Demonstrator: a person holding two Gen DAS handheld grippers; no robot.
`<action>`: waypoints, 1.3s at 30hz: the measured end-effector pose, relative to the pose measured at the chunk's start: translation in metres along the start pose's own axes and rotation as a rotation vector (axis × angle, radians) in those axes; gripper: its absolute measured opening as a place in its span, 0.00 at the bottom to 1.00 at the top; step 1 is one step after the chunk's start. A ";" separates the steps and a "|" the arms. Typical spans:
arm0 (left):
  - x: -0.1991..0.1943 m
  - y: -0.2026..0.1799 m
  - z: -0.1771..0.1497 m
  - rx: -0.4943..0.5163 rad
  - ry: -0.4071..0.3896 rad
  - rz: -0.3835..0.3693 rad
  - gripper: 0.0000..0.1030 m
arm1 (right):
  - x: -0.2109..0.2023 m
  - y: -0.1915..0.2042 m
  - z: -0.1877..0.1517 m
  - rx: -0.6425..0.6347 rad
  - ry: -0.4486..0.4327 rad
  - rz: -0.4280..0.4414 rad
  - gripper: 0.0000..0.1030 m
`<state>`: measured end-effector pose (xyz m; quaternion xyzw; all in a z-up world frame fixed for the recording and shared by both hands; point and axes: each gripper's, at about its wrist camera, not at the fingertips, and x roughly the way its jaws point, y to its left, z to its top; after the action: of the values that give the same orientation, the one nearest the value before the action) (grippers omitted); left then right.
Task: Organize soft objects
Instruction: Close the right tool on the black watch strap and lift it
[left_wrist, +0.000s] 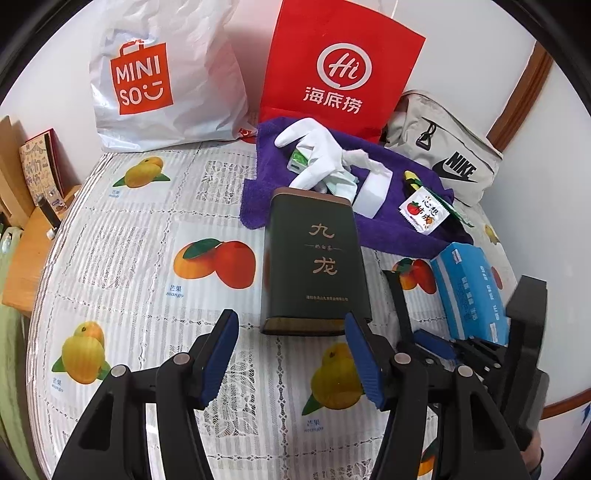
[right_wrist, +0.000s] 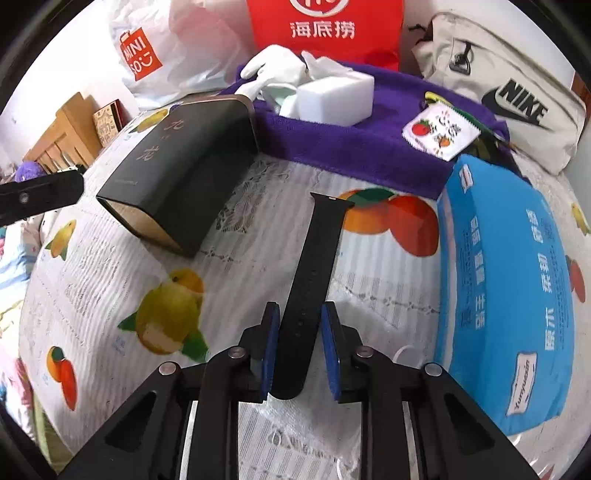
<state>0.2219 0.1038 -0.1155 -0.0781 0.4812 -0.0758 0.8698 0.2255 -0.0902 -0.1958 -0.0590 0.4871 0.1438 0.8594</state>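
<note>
A black watch strap (right_wrist: 310, 284) lies lengthwise on the fruit-print tablecloth (right_wrist: 110, 258). My right gripper (right_wrist: 297, 343) has its blue pads on both sides of the strap's near end and is closed on it. My left gripper (left_wrist: 291, 354) is open and empty, just in front of a dark green tea tin (left_wrist: 314, 258). A purple towel (left_wrist: 388, 221) lies behind, holding a white glove (left_wrist: 314, 155), a white sponge block (left_wrist: 373, 192) and a small snack packet (left_wrist: 424, 210). The towel (right_wrist: 351, 147) and sponge (right_wrist: 332, 98) also show in the right wrist view.
A blue tissue pack (right_wrist: 509, 280) lies right of the strap. A white Miniso bag (left_wrist: 162, 81), a red paper bag (left_wrist: 340, 70) and a grey Nike bag (left_wrist: 447, 147) stand against the back wall. A wooden shelf (left_wrist: 29, 229) borders the left.
</note>
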 end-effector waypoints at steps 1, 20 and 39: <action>-0.002 -0.001 -0.001 0.002 -0.002 0.001 0.56 | 0.000 0.003 -0.001 -0.018 -0.009 -0.014 0.22; -0.008 0.008 0.000 -0.010 -0.009 0.014 0.56 | 0.004 0.003 0.008 -0.018 0.040 -0.007 0.35; -0.007 -0.007 -0.023 0.008 0.031 0.005 0.56 | -0.042 -0.017 -0.002 0.027 -0.072 0.021 0.20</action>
<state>0.1985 0.0972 -0.1198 -0.0721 0.4945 -0.0768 0.8628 0.2083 -0.1145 -0.1620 -0.0372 0.4581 0.1486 0.8756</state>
